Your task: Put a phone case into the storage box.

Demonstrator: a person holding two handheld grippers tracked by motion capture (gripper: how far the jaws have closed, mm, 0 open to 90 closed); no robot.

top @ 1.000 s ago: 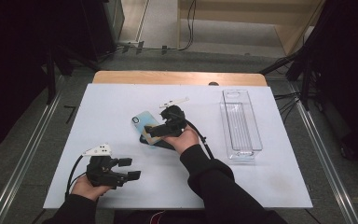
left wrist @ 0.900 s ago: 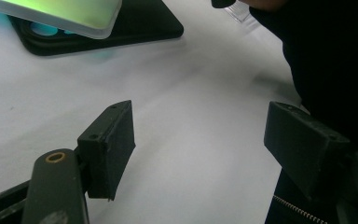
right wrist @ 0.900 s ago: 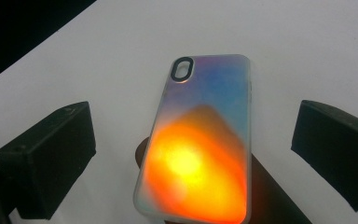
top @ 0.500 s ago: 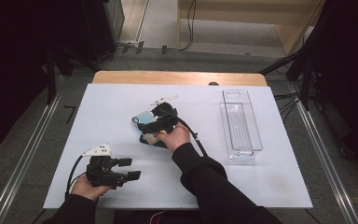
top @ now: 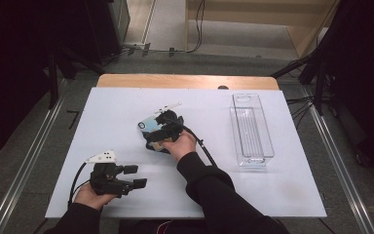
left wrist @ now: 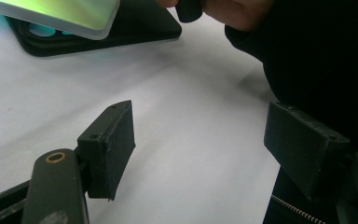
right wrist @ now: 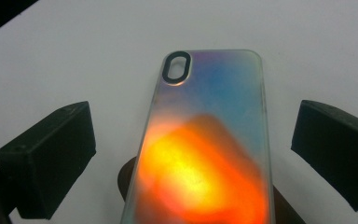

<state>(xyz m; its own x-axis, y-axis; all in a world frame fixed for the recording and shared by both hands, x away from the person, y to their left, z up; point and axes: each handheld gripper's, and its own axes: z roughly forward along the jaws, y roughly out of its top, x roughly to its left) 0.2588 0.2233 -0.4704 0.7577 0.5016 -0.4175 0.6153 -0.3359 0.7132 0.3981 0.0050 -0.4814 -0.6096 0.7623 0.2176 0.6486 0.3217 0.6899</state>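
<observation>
Phone case (right wrist: 209,140) lies between right gripper's (right wrist: 191,154) spread jaws (untouched by either)

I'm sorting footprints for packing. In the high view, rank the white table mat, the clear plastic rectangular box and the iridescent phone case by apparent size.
1. White table mat, by far the largest.
2. Clear plastic rectangular box.
3. Iridescent phone case, which looks smallest, though the right gripper partly covers it, so its full outline is unsure.

No legible text, label, brand, no. or sign is found: none on the phone case (right wrist: 209,140), the clear bin (top: 251,129), the table (top: 126,102) or the grippers.
</observation>
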